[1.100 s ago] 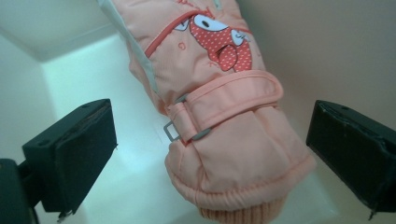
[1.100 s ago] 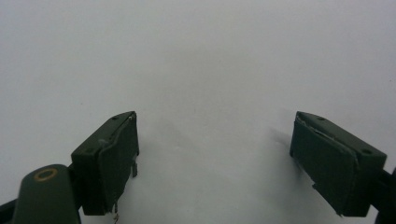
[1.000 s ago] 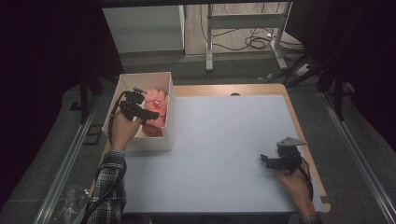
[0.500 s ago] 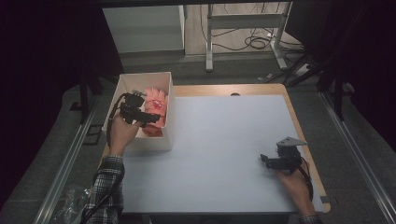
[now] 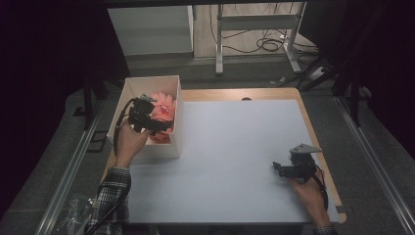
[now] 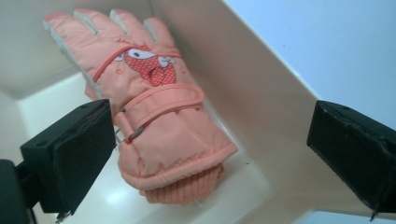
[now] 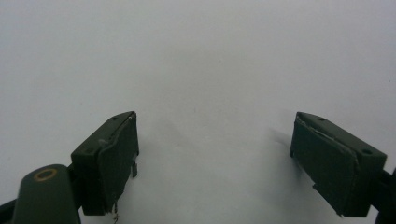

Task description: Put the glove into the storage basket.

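Your left gripper hangs released over the box, the pink glove lying between its fingers beside the near wall. Close now and one finger may catch that wall. Your right gripper rests released on the tabletop.

Glove in box, left of the table

The glove lies in the box at the table's left edge; the left gripper hangs over it, the right gripper near the table's right edge.

White box walls hemming the glove, open white tabletop beside
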`<state>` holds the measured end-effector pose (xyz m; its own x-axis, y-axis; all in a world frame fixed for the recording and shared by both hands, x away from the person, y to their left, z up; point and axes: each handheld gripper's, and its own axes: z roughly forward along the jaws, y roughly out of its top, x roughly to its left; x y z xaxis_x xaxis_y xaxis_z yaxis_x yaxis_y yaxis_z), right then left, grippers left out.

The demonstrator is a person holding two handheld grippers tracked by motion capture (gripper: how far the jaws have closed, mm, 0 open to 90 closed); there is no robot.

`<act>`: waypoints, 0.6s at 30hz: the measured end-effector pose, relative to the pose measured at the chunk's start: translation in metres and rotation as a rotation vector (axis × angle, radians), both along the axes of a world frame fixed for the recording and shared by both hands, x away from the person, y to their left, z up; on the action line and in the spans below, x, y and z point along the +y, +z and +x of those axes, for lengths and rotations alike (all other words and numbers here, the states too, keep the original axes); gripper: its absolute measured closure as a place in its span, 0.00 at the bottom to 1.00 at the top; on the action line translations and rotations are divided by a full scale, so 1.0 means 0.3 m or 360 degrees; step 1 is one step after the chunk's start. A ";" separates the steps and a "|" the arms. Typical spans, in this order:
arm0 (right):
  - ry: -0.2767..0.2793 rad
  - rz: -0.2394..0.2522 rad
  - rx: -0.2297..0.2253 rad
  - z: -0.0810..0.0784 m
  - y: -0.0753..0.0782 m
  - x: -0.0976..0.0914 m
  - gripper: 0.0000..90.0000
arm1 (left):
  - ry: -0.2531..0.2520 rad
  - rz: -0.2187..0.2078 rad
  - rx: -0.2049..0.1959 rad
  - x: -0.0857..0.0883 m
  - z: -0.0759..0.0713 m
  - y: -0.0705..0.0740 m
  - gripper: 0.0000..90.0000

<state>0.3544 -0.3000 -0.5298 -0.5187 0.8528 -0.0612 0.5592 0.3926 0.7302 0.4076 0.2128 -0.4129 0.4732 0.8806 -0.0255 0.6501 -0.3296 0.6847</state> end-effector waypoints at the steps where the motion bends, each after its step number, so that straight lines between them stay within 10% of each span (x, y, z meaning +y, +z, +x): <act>1: 0.0000 0.0000 0.0000 0.000 0.000 0.000 0.17 | -0.0010 -0.0006 -0.0002 -0.005 -0.004 0.003 0.02; 18: 0.0000 -0.0001 -0.0001 0.000 0.000 0.000 0.17 | -0.0167 -0.0028 -0.0054 -0.111 -0.057 0.042 0.02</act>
<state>0.3544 -0.3000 -0.5298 -0.5185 0.8528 -0.0619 0.5590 0.3929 0.7302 0.3906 0.1795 -0.4003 0.5635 0.8258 -0.0228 0.5892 -0.3824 0.7117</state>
